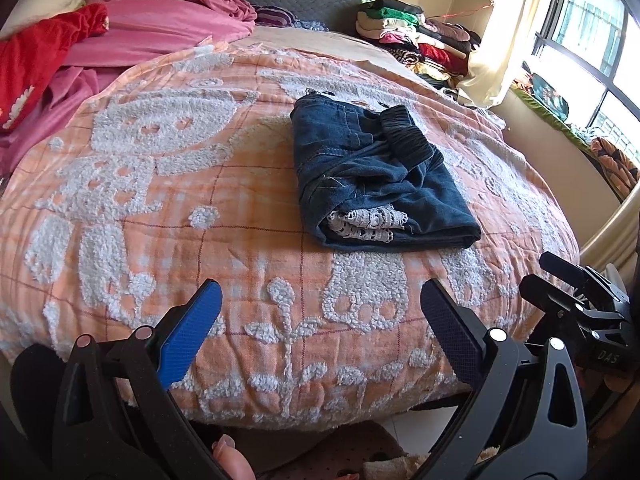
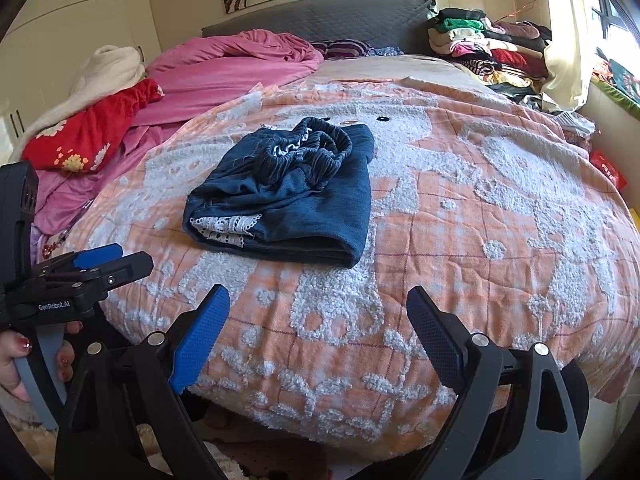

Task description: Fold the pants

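Lying folded on bedspread (image 1: 248, 184): pants (image 1: 376, 176).

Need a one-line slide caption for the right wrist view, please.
Folded dark pants lie on the orange patterned blanket; right gripper open and clear, left gripper beside it.

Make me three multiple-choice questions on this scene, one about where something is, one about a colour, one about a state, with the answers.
1. Where do the folded pants lie?
A. on the orange bedspread
B. on the floor
C. on the clothes pile

2. What colour is the lace trim showing at the fold?
A. red
B. white
C. green

3. How are the right tongs?
A. shut on the pants
B. shut on nothing
C. open, holding nothing

Answers: 1 A, bedspread shows all around them. 2 B, pale lace against dark denim. 3 C, pads stand wide apart over bare bedspread, like the left tongs.
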Motion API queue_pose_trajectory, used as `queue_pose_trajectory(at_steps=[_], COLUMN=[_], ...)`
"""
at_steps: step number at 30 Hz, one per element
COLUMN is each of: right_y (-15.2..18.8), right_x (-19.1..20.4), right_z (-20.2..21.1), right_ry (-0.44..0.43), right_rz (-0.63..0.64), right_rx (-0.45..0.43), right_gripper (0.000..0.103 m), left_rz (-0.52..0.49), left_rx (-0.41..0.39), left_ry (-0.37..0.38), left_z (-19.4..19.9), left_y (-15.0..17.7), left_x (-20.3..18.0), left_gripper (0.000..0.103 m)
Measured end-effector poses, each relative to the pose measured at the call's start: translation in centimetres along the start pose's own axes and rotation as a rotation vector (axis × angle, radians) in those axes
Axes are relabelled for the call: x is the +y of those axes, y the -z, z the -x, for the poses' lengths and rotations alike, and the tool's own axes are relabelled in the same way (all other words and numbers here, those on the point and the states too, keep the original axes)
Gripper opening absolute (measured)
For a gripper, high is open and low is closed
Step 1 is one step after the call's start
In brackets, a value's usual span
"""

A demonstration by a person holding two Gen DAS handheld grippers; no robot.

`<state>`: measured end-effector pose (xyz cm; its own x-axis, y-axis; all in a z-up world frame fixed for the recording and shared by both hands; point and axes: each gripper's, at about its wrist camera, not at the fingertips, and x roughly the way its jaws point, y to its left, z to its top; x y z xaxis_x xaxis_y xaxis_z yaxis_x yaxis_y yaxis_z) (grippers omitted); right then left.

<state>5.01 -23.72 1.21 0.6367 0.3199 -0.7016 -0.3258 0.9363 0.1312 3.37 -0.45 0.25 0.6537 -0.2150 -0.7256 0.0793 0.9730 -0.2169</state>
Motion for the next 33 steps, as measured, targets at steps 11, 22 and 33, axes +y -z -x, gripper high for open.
queue_pose_trajectory(at_steps=[11,22,33], right_y=[-0.13,-0.1,-0.08], right_x=[0.02,0.0,-0.02], right_z=[0.13,0.32,0.29], right_ry=[-0.002,0.004,0.007], right_rz=[0.001,-0.005,-0.007], right_rx=[-0.002,-0.006,-0.005], right_gripper=[0.089,0.089,0.089], left_rz=[0.001,0.001,0.002], left_rx=[-0.001,-0.003,-0.004], left_ry=[-0.003,-0.004,-0.005], left_z=[0.05,0.1,0.23], left_y=[-0.03,-0.06,-0.11], left_x=[-0.04,-0.02,0.03], left_gripper=[0.093,0.093,0.093])
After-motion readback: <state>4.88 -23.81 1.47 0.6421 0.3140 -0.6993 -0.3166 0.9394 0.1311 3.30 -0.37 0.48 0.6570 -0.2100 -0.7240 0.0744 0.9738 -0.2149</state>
